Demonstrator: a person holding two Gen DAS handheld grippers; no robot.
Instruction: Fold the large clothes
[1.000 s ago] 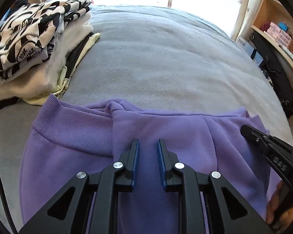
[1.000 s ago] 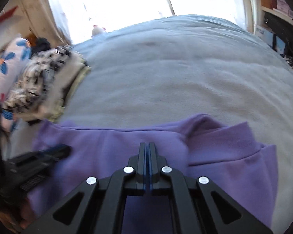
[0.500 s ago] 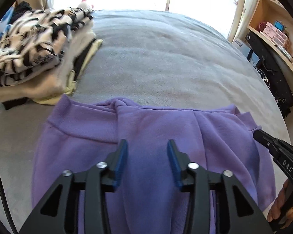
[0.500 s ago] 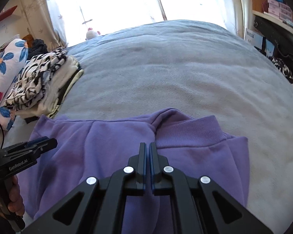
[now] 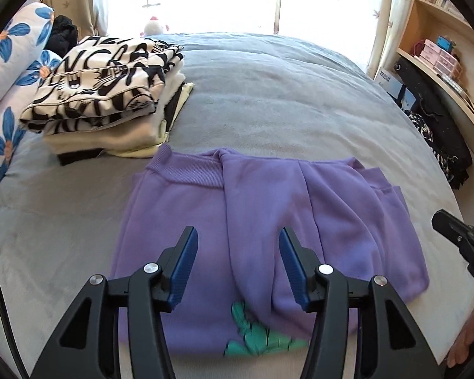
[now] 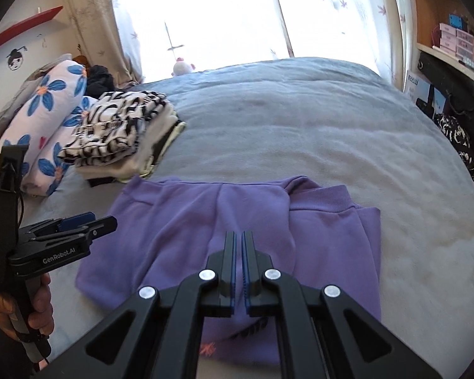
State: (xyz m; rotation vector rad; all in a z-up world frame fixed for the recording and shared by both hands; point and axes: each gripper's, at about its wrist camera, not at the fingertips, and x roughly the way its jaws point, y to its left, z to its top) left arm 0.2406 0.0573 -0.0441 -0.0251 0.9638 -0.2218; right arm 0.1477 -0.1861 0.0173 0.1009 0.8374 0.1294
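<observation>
A purple sweatshirt (image 5: 268,221) lies folded flat on the grey bed, sleeves laid over the body, a green print showing at its near edge; it also shows in the right wrist view (image 6: 237,218). My left gripper (image 5: 237,252) is open and empty, held above the sweatshirt's near part. My right gripper (image 6: 239,246) has its jaws together with nothing between them, raised above the sweatshirt. The left gripper also shows at the left of the right wrist view (image 6: 88,222).
A stack of folded clothes (image 5: 110,94) topped by a black-and-white garment sits at the back left, touching the sweatshirt's corner. Floral pillows (image 5: 12,72) lie further left. Shelves and dark items (image 5: 439,132) line the right bedside. The grey bedspread (image 5: 284,104) stretches beyond.
My left gripper opened wide and both grippers lifted back from the sweatshirt, which now lies folded on the bed.
</observation>
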